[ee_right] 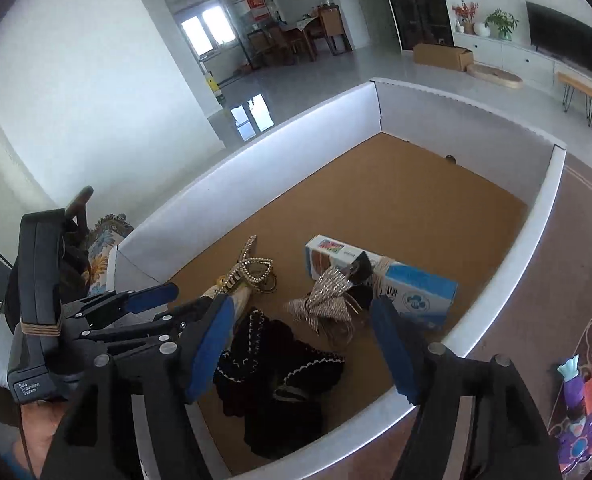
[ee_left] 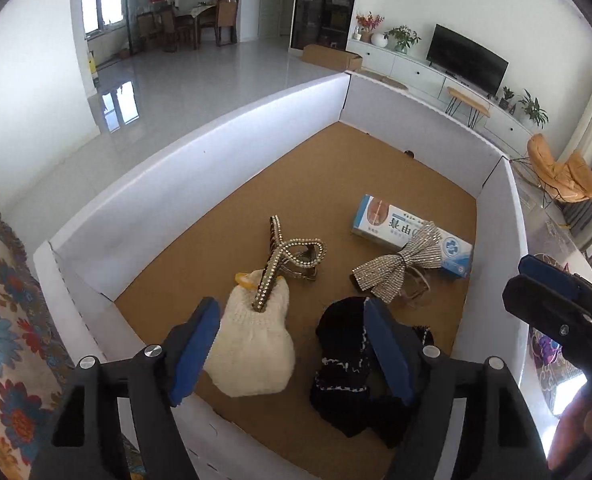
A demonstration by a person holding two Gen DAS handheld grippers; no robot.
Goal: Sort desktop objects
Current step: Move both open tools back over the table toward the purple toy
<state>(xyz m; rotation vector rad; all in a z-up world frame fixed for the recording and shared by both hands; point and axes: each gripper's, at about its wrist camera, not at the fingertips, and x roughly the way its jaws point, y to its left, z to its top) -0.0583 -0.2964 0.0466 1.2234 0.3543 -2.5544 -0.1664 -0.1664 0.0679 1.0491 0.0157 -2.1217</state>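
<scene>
At the far left we saw a flower-patterned cloth [ee_left: 3,320] lying just outside the white-walled box [ee_left: 199,152], whose floor was a brown cork-like board [ee_left: 336,184]. Both of our claws hung above the box's near edge. Our left gripper [ee_left: 291,348] stood wide, its blue pads [ee_left: 197,344] pressing on nothing; below it, near the near-left corner, lay a cream knitted piece [ee_left: 251,352] with a rhinestone hair clip [ee_left: 291,256] resting on its far end. Just right of that, against the near edge, lay a black knitted piece with white trim [ee_left: 344,364]. Farther in, toward the right wall, a sparkly silver bow [ee_left: 396,272] lay touching a blue-and-white carton [ee_left: 408,232]. The far half of the board was bare.

Our right gripper [ee_right: 304,348] was also spread wide with nothing between its pads, above the black piece and the bow. From its camera, the left gripper and the hand [ee_right: 35,424] that held it showed at the left.

Beyond the box was a glossy pale tile floor [ee_left: 199,76], a dining table with chairs [ee_left: 199,20] at the back, a cardboard box [ee_left: 332,56] on the floor, a white low cabinet [ee_left: 416,68] bearing plants and a television [ee_left: 466,60], and a tan chair [ee_left: 556,172] at the right. A patterned rug [ee_right: 536,260] lay right of the box, with a purple toy [ee_right: 576,408] on it.
</scene>
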